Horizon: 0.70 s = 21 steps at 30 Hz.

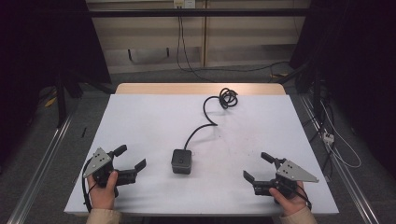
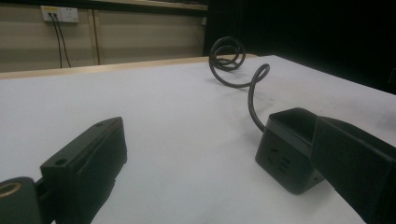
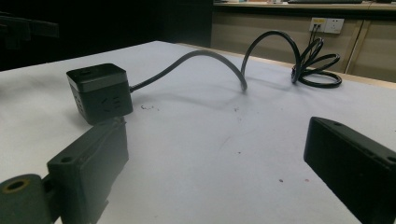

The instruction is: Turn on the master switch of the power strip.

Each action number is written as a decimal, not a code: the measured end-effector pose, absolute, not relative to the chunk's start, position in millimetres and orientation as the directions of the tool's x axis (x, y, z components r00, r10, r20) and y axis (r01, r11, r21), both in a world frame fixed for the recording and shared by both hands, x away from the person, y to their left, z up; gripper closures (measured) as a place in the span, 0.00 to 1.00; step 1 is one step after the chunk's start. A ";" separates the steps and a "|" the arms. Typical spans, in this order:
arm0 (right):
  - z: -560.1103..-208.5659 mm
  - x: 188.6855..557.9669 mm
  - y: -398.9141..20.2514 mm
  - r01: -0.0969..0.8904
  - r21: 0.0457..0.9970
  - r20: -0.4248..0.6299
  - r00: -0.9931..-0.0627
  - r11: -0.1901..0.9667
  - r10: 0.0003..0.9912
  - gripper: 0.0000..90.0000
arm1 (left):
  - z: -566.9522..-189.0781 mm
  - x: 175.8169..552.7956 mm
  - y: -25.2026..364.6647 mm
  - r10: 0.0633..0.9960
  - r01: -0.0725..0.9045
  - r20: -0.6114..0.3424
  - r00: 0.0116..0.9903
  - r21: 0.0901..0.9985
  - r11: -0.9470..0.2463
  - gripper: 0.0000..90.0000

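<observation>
The left gripper (image 1: 130, 157) rests near the table's front left corner, held by the person's left hand (image 1: 103, 189), its 2 fingers (image 1: 139, 164) spread wide with nothing between them. The right gripper (image 1: 258, 166), near the front right corner in the right hand (image 1: 288, 198), likewise stands wide apart and holds nothing.

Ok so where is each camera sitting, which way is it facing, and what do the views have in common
High view: fixed above the near table edge, looking forward and down on the white table; both hands with the left tongs and right tongs, open.
Left gripper view: rides the left tongs, low over the table, facing the black cube socket beside its own jaw.
Right gripper view: rides the right tongs, facing across the table past the cube socket.
Shared: all three show the cube socket and its coiled cable.
</observation>
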State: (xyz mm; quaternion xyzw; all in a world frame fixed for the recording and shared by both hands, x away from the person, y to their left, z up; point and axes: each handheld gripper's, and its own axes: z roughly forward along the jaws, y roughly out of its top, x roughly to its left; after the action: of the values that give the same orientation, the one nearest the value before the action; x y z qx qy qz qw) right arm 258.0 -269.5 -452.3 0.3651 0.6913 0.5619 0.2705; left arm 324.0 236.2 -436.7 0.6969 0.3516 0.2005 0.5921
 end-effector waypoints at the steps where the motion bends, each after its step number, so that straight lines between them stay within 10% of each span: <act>1: -452.2 258.0 -269.5 0.201 0.974 0.036 -0.586 0.102 0.809 0.07 | -436.5 324.2 236.0 0.726 0.249 -0.133 0.674 0.967 -0.054 0.04; 21: -452.4 258.0 -269.0 0.199 0.974 0.033 -0.589 0.105 0.808 0.07 | -430.5 332.6 218.9 0.680 0.255 -0.140 0.719 0.964 -0.071 0.05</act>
State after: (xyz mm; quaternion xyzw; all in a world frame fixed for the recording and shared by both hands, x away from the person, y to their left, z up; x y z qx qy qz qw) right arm 258.0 -269.0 -452.4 0.3635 0.6922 0.5615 0.2710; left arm 332.6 218.9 -430.5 0.7096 0.3294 0.1783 0.5968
